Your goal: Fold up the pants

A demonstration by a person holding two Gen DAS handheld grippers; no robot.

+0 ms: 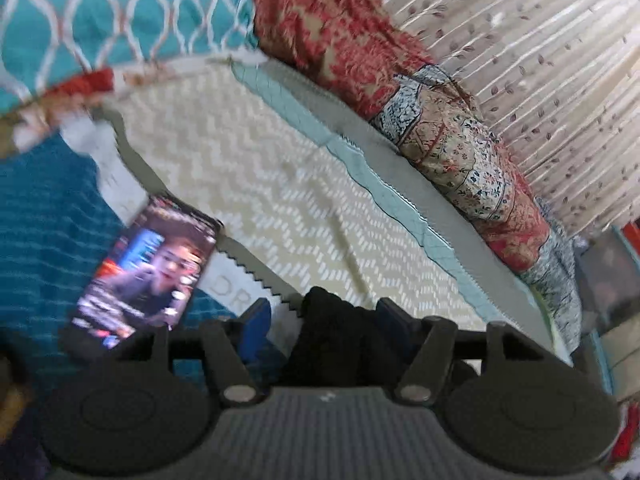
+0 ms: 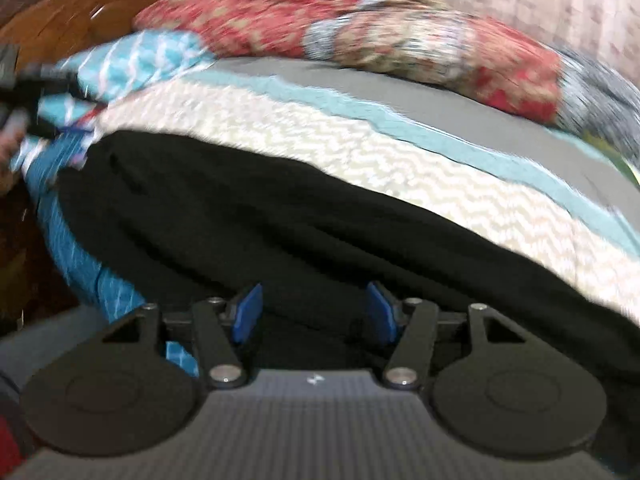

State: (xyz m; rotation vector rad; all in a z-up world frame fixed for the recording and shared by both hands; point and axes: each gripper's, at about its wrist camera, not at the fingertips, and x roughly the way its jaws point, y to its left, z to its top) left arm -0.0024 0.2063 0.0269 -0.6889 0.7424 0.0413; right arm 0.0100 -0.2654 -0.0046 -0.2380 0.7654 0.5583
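The black pants (image 2: 280,216) lie across a cream zigzag-patterned bedspread (image 2: 360,140) in the right wrist view. My right gripper (image 2: 314,312) has its blue pads (image 2: 248,312) wide apart, low over the near edge of the pants, holding nothing I can see. In the left wrist view a bunched piece of black pants fabric (image 1: 332,332) sits between the blue pads (image 1: 256,320) of my left gripper (image 1: 320,320), which are apart; a grip on the fabric does not show.
A phone (image 1: 148,276) with a lit screen lies on a teal blanket (image 1: 44,232) at the left. A red patterned quilt roll (image 1: 460,148) and a teal pillow (image 1: 100,12) lie at the bed's far side, by a curtain (image 1: 540,60).
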